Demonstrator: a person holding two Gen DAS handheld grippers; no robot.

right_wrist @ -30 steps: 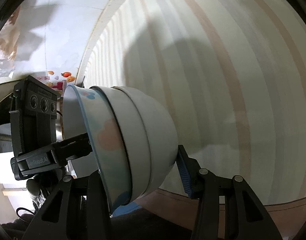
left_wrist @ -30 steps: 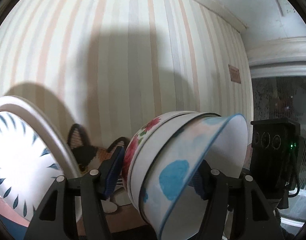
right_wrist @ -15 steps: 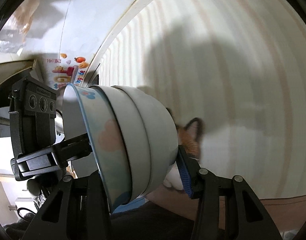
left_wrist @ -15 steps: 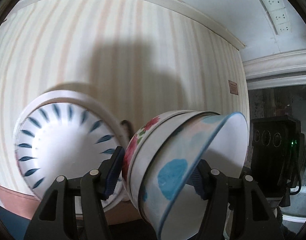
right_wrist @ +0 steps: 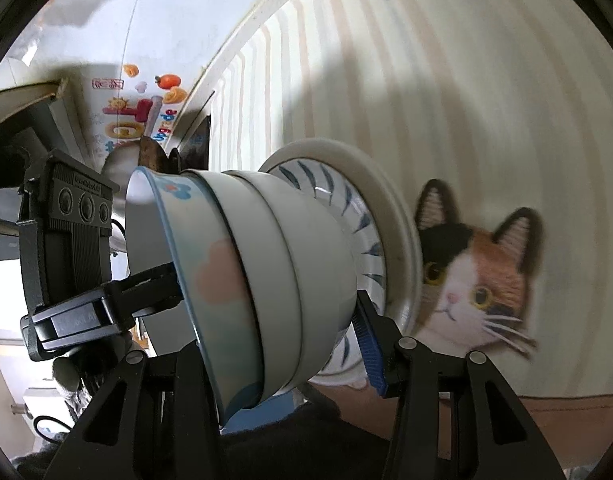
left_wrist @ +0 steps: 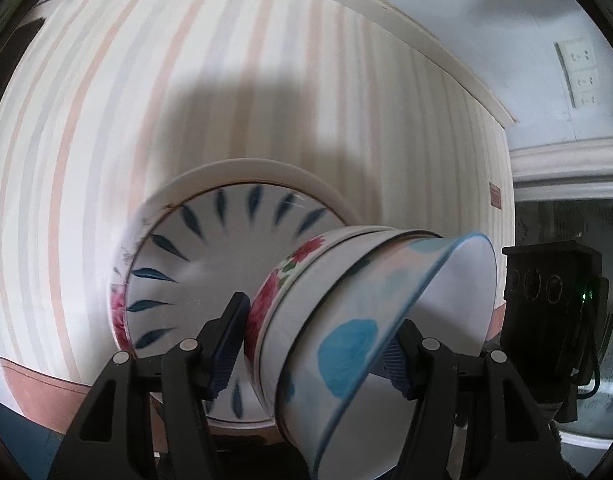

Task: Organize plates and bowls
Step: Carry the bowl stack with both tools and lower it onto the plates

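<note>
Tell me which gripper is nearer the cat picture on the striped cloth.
Right. The right gripper clamps the stack of bowls with one of its fingers just beside the cat picture. The left gripper grips the stack's rim on the far side, away from it.

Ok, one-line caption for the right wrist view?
Both grippers clamp a nested bowl stack beside stacked plates on the striped tablecloth.

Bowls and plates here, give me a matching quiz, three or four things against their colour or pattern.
Things:
1. Outer bowl
2. Flower bowl
3. Top plate
4. Cat picture

Patterns:
A. dark blue leaf strokes round the rim
B. red flowers
C. black, orange and white
D. blue rim, blue and pink blotches

Pairs: 1-D, 2-B, 3-A, 4-C
</note>
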